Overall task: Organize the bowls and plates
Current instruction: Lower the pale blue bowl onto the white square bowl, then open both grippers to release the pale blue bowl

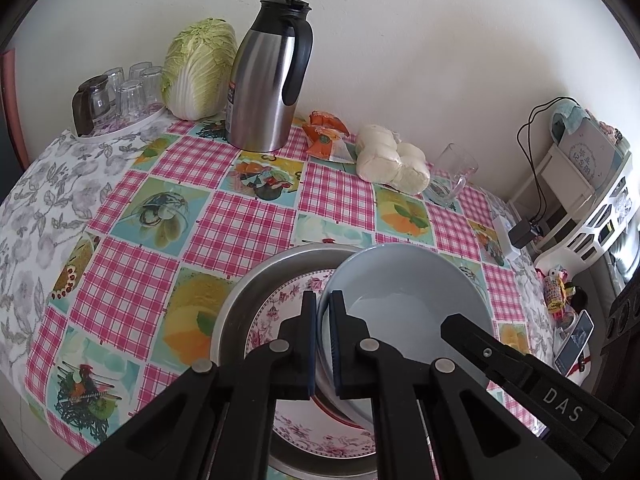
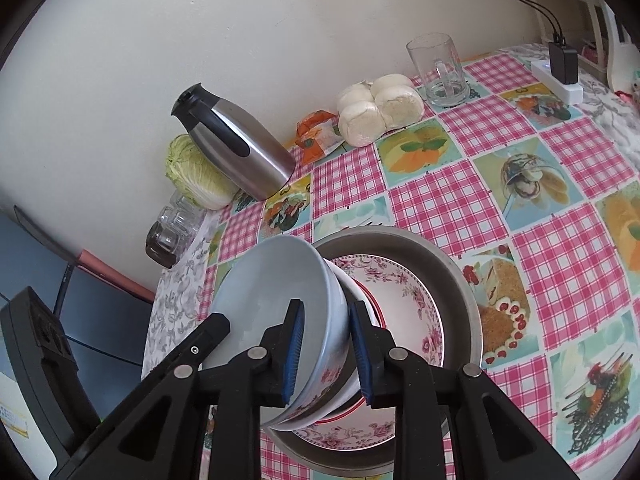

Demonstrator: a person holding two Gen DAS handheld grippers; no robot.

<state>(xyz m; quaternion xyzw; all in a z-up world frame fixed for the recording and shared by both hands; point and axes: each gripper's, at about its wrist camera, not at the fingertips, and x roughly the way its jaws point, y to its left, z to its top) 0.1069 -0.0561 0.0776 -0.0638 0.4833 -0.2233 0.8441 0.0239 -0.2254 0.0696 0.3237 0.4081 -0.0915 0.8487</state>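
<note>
We see a table under a pink-checked cloth with food pictures. Taking the left wrist view as our clock face, a steel basin sits on it at six o'clock. At twelve stands a steel thermos jug, with a napa cabbage just beside it at eleven. A white tray of upturned glasses lies at ten. Toward one o'clock we find an orange snack packet, then a bag of white buns, and at two a glass mug. A white power strip rests at three.
</note>
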